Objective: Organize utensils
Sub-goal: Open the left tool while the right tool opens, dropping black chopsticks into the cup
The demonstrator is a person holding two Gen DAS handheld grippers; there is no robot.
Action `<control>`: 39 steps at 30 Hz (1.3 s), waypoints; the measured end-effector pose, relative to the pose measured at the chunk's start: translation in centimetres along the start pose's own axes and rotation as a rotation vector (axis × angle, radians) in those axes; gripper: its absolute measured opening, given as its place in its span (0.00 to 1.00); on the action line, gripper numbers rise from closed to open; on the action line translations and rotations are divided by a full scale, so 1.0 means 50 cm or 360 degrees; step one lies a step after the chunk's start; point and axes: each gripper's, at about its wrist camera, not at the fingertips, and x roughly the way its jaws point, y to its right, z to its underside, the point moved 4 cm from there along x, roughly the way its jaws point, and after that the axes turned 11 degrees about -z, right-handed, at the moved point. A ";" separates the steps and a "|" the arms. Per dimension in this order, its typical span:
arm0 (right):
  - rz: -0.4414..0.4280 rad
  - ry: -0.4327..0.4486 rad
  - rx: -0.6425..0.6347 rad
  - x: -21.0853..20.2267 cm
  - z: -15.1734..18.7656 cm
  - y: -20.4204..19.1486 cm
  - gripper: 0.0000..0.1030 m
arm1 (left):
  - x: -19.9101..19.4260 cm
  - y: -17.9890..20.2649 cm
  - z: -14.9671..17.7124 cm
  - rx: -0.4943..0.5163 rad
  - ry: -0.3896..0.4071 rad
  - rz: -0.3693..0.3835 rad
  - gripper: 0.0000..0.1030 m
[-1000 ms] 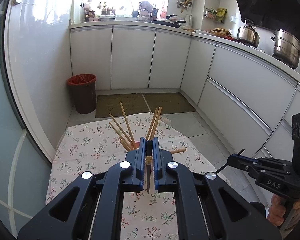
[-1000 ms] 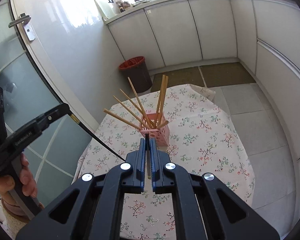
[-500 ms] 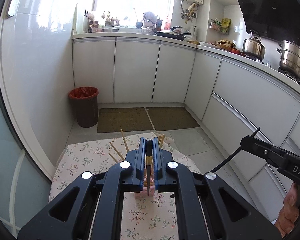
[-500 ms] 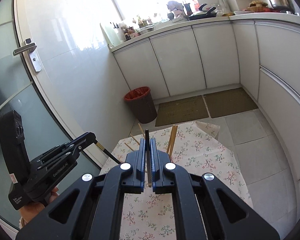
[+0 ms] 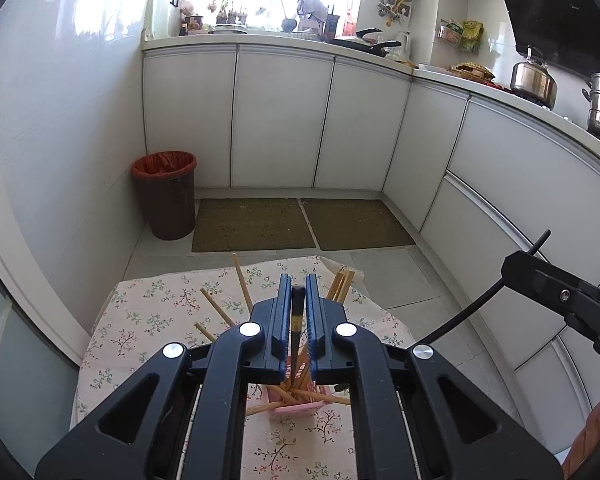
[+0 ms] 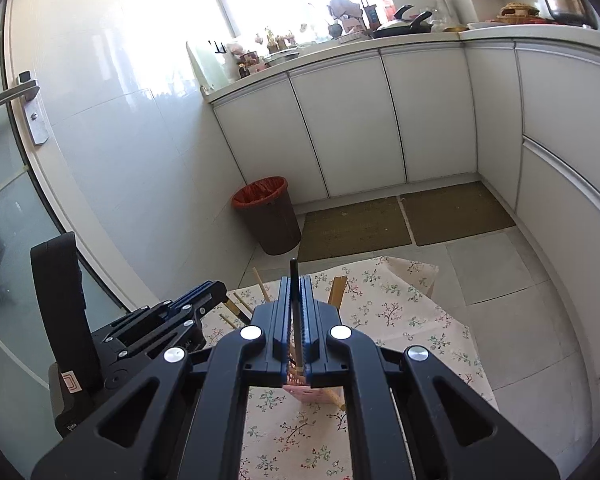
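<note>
A pink holder (image 5: 300,405) with several wooden chopsticks (image 5: 242,282) fanning out stands on the floral tablecloth (image 5: 148,320). My left gripper (image 5: 299,280) hovers right over it, shut on a dark chopstick (image 5: 297,320) that points down toward the holder. In the right wrist view my right gripper (image 6: 296,280) is shut on a black chopstick (image 6: 295,280) held upright above the pink holder (image 6: 305,394). Each gripper shows in the other's view: the right gripper (image 5: 560,294) at the right with its black chopstick (image 5: 472,314), the left gripper (image 6: 168,320) at the left.
The small table (image 6: 420,320) stands on a tiled kitchen floor. A brown bin (image 5: 165,196) with a red liner sits by the wall, two green mats (image 5: 256,224) beyond the table. White cabinets (image 5: 280,120) with a crowded counter line the back and right.
Both grippers have moved forward over the table, so the pink holder now lies under the jaws instead of ahead of them. Each still grips its dark chopstick.
</note>
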 end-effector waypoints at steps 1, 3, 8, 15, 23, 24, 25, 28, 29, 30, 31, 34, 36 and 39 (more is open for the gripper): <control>0.0007 -0.0008 -0.0003 0.009 0.002 0.002 0.05 | 0.001 -0.004 0.003 -0.0013 0.0004 0.0002 0.12; 0.0016 -0.0019 -0.0012 0.024 0.006 0.006 0.04 | -0.007 -0.018 0.002 -0.0068 0.0042 0.0006 0.26; 0.0031 -0.0051 -0.0019 0.056 0.018 0.007 0.04 | -0.045 -0.062 -0.019 -0.0186 0.0128 0.0014 0.33; 0.0050 -0.0101 -0.0033 0.094 0.035 -0.004 0.05 | -0.059 -0.096 -0.024 -0.0243 0.0131 -0.0017 0.36; 0.0070 -0.0146 -0.0070 0.117 0.041 -0.012 0.08 | -0.072 -0.109 -0.023 -0.0235 0.0148 -0.0141 0.43; 0.0071 -0.0139 -0.0068 0.110 0.039 -0.011 0.08 | -0.078 -0.109 -0.024 -0.0225 0.0160 -0.0169 0.45; 0.0078 -0.0130 -0.0073 0.101 0.038 -0.011 0.08 | -0.083 -0.110 -0.025 -0.0217 0.0169 -0.0188 0.51; 0.0126 -0.0083 -0.0098 0.067 0.034 -0.013 0.08 | -0.104 -0.099 -0.022 -0.0178 0.0191 -0.0235 0.60; 0.0141 -0.0060 -0.0099 0.051 0.034 -0.013 0.08 | -0.109 -0.096 -0.019 -0.0166 0.0195 -0.0244 0.63; 0.0160 -0.0042 -0.0100 0.039 0.035 -0.013 0.08 | -0.117 -0.093 -0.017 -0.0155 0.0202 -0.0256 0.65; 0.0186 -0.0023 -0.0102 0.024 0.038 -0.012 0.09 | -0.128 -0.088 -0.014 -0.0142 0.0213 -0.0274 0.69; 0.0262 0.0034 -0.0103 -0.019 0.052 -0.011 0.31 | -0.159 -0.080 -0.006 -0.0120 0.0240 -0.0316 0.76; 0.0301 0.0079 -0.0100 -0.050 0.063 -0.013 0.41 | -0.182 -0.074 -0.001 -0.0113 0.0259 -0.0328 0.82; 0.0329 0.0097 -0.0103 -0.086 0.078 -0.019 0.46 | -0.214 -0.064 0.010 -0.0094 0.0287 -0.0362 0.88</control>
